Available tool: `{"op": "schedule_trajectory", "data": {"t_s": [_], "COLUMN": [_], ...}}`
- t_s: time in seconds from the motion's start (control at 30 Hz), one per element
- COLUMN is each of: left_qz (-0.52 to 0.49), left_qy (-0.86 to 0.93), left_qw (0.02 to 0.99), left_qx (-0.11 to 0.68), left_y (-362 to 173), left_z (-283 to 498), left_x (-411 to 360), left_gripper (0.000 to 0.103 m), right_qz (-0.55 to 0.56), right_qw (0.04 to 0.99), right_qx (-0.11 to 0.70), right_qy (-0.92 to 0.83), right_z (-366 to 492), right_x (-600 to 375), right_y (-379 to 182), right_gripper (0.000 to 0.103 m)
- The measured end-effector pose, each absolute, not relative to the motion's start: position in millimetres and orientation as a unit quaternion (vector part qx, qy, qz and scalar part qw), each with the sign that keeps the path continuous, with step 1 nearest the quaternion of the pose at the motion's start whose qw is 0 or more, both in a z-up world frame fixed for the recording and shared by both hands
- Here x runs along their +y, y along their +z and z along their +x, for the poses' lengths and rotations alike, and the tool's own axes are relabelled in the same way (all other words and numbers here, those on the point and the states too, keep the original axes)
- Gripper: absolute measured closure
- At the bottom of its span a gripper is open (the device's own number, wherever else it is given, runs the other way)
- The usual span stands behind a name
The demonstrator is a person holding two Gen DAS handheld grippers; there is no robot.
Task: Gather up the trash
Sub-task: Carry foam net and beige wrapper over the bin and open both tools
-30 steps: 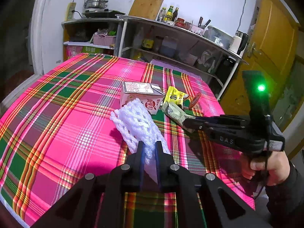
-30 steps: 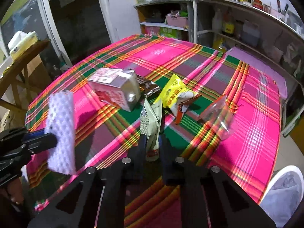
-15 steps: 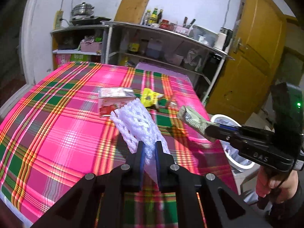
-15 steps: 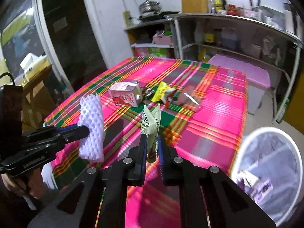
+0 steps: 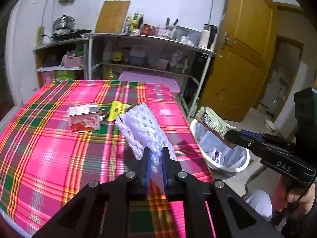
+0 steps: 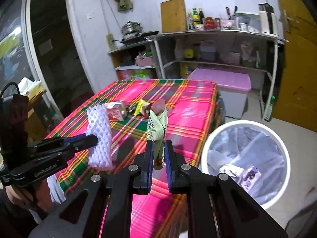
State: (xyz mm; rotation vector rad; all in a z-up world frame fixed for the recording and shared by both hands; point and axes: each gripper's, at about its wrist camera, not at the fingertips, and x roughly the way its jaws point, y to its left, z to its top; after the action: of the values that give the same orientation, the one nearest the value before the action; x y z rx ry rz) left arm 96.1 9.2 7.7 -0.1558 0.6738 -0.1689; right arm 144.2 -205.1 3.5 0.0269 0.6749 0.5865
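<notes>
Plaid tablecloth (image 5: 49,158); white bin (image 6: 245,125) beside it; shelves (image 6: 218,33) behind, perhaps cluttered.

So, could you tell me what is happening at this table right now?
A person is clearing trash. The left gripper is shut on a white foam fruit net; the right gripper is shut on a pale green snack wrapper, near the white lined trash bin. A red-and-white carton and yellow wrapper remain on the pink plaid tablecloth.

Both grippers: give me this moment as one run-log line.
left gripper: shut on foam net | right gripper: shut on green wrapper | bin: beside table, lined | carton, yellow wrapper: on table
</notes>
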Motion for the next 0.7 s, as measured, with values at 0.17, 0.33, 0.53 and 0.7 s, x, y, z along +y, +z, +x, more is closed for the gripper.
{"op": "schedule_trajectory", "data": {"t_s": [0.17, 0.33, 0.53, 0.7], "left_qz": [-0.067, -0.057, -0.046, -0.038], "left_qy": [-0.101, -0.118, -0.14, -0.161], "left_qw": [0.936, 0.934, 0.93, 0.926], "left_qx": [0.33, 0.331, 0.336, 0.339], "left_y": [10, 11, 9, 6], "left_z": [99, 106, 118, 127], "left_x": [-8, -26, -49, -70], "left_gripper": [0.092, 0.092, 0.092, 0.092], "right_qz": [0.02, 0.028, 0.041, 0.054], "right_qw": [0.907, 0.912, 0.919, 0.922], "right_qx": [0.325, 0.322, 0.321, 0.327], "right_qy": [0.268, 0.253, 0.225, 0.202], "right_z": [141, 142, 144, 149], "right_x": [-222, -238, -263, -285], "right_y": [5, 5, 2, -4], "right_gripper": [0.091, 0.091, 0.091, 0.091]}}
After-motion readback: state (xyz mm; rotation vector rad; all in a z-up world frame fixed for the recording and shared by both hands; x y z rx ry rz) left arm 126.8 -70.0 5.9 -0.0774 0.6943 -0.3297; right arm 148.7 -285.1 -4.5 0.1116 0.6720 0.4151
